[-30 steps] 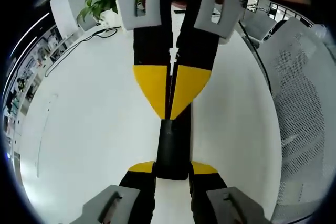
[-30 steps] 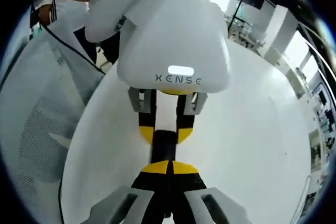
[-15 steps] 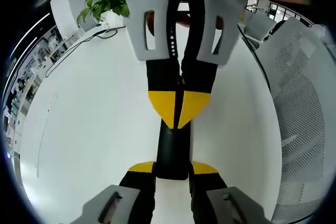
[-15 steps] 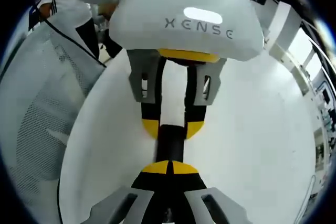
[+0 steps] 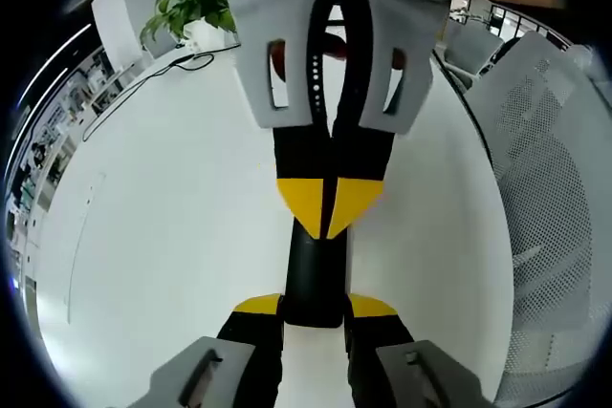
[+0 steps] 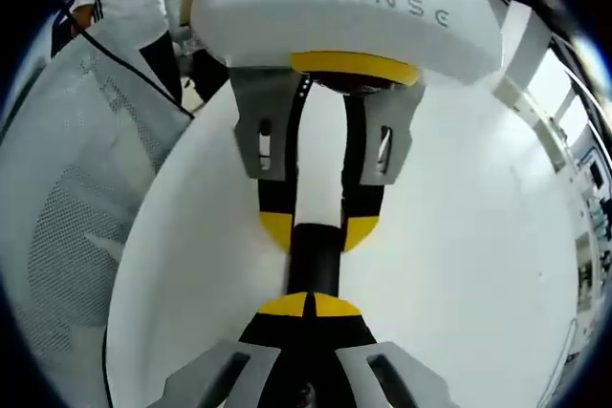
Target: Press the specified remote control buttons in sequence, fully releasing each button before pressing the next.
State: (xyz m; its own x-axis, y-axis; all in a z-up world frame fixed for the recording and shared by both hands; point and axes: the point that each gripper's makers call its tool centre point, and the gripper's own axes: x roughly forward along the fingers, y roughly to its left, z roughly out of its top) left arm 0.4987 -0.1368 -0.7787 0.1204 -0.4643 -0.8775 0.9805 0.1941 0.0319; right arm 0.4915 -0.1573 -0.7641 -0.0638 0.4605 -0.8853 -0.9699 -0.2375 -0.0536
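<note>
A dark remote control (image 5: 314, 279) is lying on the white table (image 5: 163, 236), its near end clamped between the left gripper's (image 5: 314, 308) yellow-tipped jaws. The right gripper (image 6: 308, 308), its jaws pressed together, is touching the remote (image 6: 314, 269) from the opposite end. Beyond the remote, a potted plant (image 5: 186, 7) and a cable (image 5: 143, 83) are sitting at the table's far edge.

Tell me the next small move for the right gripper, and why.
Probably back the right gripper straight off the remote. Its shut jaws seem to press tip-first on the remote, which the left gripper clamps above the white table, so the button likely needs full release before another press.
</note>
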